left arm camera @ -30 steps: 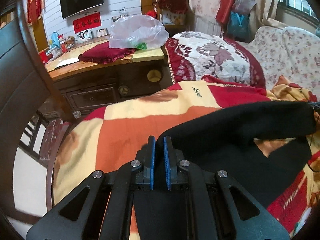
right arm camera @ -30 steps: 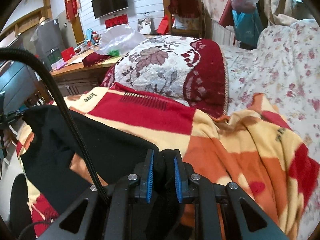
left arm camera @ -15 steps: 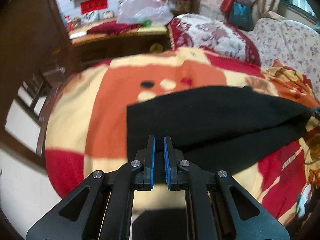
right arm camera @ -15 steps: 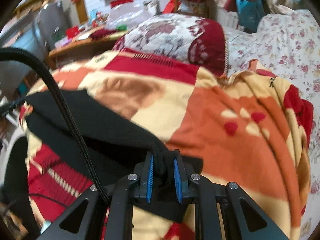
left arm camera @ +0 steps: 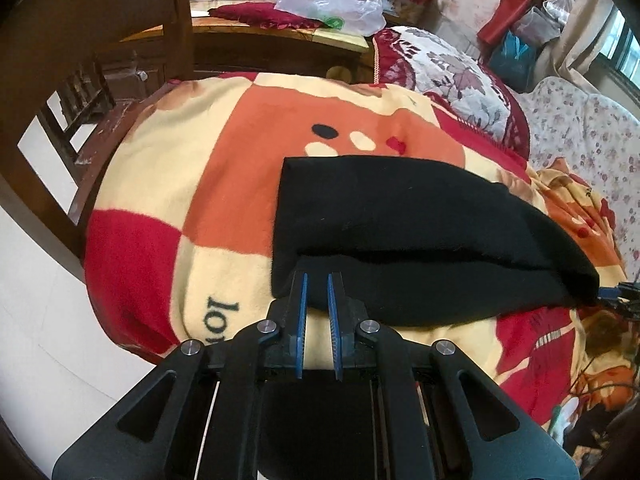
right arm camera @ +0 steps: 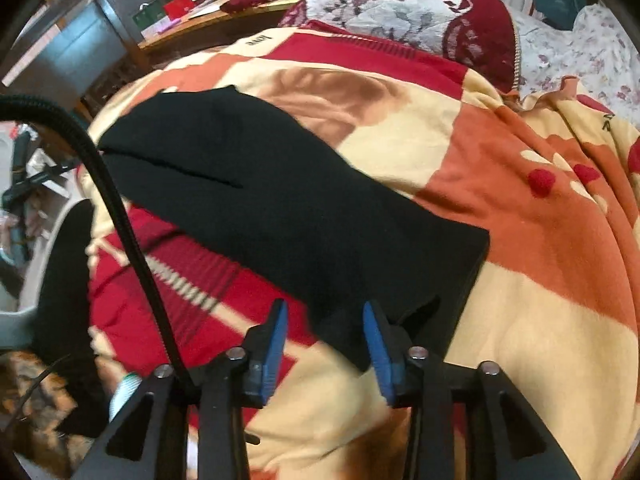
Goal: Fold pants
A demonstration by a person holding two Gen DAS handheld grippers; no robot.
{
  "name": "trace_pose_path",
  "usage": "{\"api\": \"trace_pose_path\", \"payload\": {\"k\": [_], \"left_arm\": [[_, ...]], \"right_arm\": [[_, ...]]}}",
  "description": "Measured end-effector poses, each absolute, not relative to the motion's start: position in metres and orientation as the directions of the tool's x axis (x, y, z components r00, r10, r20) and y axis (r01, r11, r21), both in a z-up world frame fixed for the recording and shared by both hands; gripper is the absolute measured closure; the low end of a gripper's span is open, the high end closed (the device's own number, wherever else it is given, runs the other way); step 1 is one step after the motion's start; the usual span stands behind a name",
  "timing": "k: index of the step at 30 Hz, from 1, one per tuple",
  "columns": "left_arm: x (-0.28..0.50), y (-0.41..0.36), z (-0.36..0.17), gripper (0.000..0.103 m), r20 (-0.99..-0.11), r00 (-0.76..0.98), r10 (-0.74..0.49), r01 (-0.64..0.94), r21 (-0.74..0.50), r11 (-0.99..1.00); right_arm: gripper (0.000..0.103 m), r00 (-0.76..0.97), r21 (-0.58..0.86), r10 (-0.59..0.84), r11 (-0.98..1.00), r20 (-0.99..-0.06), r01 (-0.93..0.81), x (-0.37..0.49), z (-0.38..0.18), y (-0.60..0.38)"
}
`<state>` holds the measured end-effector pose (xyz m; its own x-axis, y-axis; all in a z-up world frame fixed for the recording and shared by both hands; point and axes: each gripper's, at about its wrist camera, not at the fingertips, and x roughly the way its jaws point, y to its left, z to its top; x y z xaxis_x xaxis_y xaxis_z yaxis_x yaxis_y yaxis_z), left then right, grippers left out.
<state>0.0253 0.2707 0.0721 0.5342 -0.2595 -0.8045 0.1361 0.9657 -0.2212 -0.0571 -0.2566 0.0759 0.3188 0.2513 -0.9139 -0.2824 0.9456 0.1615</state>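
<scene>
Tongs agape over pants

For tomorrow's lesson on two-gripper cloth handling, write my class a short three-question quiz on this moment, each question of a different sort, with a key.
1. True or false: the right gripper stands open.
2. The black pants lie on: A) a bare wooden floor B) a patterned blanket C) a glass table.
3. Fill in: the pads of the left gripper are ____ in colour.

Key: 1 true; 2 B; 3 blue.
</scene>
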Motion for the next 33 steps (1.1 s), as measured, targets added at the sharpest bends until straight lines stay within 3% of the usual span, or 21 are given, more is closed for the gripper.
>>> {"api": "trace_pose_path", "payload": {"k": [7, 12, 20, 23, 25, 26, 33], "left_arm": [[0.037, 0.260, 0.073, 0.095, -0.781, 0.489, -0.388, 0.091, -0.397, 0.914], [0.044, 0.249, 0.067, 0.095, -0.786, 0.458, -0.416, 0.036, -0.451, 0.892], [0.053, 0.246, 0.052, 0.095, -0.763, 0.455, -0.460, -0.053, -0.538, 0.841], [0.052, 0.243, 0.051, 0.082, -0.769, 0.471, -0.432, -0.062, -0.518, 0.853], [0.051, 0.242, 0.051, 0.058, -0.761, 0.488, -0.428, -0.060, -0.518, 0.853], [0.051, 0.241, 0.050, 0.055, -0.749, 0.495, -0.440, -0.057, -0.534, 0.844], [0.066, 0.240, 0.046, 0.053, -0.738, 0.491, -0.464, -0.089, -0.572, 0.816]], "right_arm": [[0.062, 0.374, 0.280, 0.434, 0.873, -0.820, -0.398, -0.052, 0.108, -0.200], [0.061, 0.490, 0.213, 0.466, 0.848, -0.737, -0.486, -0.021, 0.101, -0.113], [0.061, 0.540, 0.067, 0.441, 0.814, -0.716, -0.577, 0.007, 0.054, -0.011], [0.061, 0.561, 0.025, 0.414, 0.820, -0.717, -0.573, 0.013, 0.047, 0.003], [0.061, 0.578, 0.003, 0.397, 0.826, -0.713, -0.564, 0.015, 0.045, 0.010], [0.061, 0.584, -0.014, 0.388, 0.825, -0.713, -0.565, 0.017, 0.042, 0.014], [0.060, 0.631, -0.095, 0.354, 0.820, -0.691, -0.564, 0.034, 0.035, 0.034]]}}
